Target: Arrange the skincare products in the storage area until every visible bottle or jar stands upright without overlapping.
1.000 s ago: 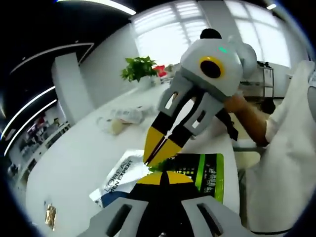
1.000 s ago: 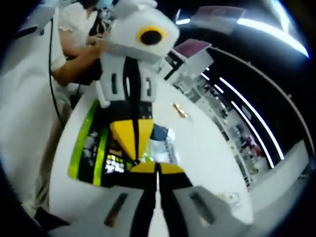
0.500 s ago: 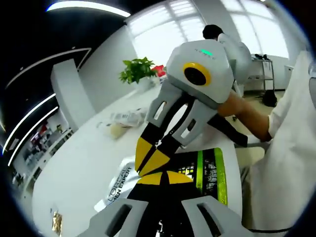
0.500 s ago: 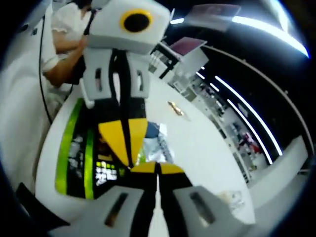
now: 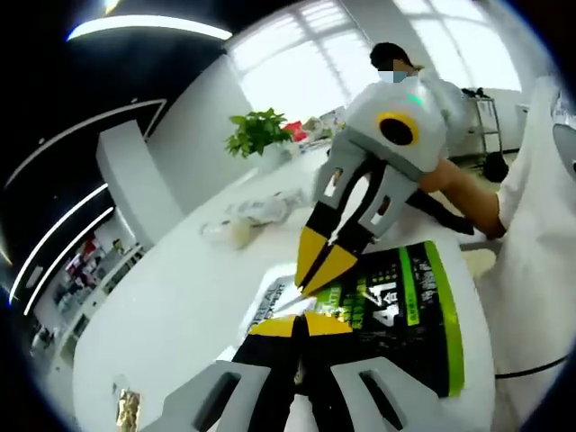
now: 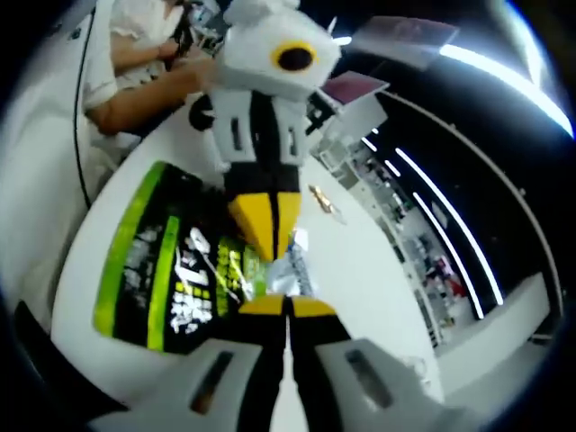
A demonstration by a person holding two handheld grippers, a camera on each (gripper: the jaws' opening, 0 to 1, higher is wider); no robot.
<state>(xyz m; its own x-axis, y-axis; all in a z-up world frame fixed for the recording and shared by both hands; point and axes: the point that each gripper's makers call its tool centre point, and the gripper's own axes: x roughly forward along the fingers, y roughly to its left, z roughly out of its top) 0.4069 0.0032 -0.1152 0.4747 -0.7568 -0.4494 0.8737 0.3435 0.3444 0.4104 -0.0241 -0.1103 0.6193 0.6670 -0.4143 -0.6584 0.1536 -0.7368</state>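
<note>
Left gripper view puts your left gripper (image 5: 306, 322) low in the picture, its yellow-tipped black jaws pressed together with no gap; whether they pinch anything I cannot tell. Just beyond them lies a flat, glossy black pouch (image 5: 400, 315) with lime-green stripes and white print, on a smooth white table (image 5: 180, 306). Your right gripper (image 5: 317, 277) reaches in from above, its yellow wedge tips meeting in a point near the pouch's edge, beside a white printed packet (image 5: 268, 299). Farther back sit a crinkled clear wrapper (image 5: 256, 214) and a leafy green plant (image 5: 256, 130).

Right gripper view shows your right gripper (image 6: 288, 306) closed as well, the pouch (image 6: 166, 270) spread flat to its left, a shiny silver-blue packet (image 6: 290, 270) just ahead.
</note>
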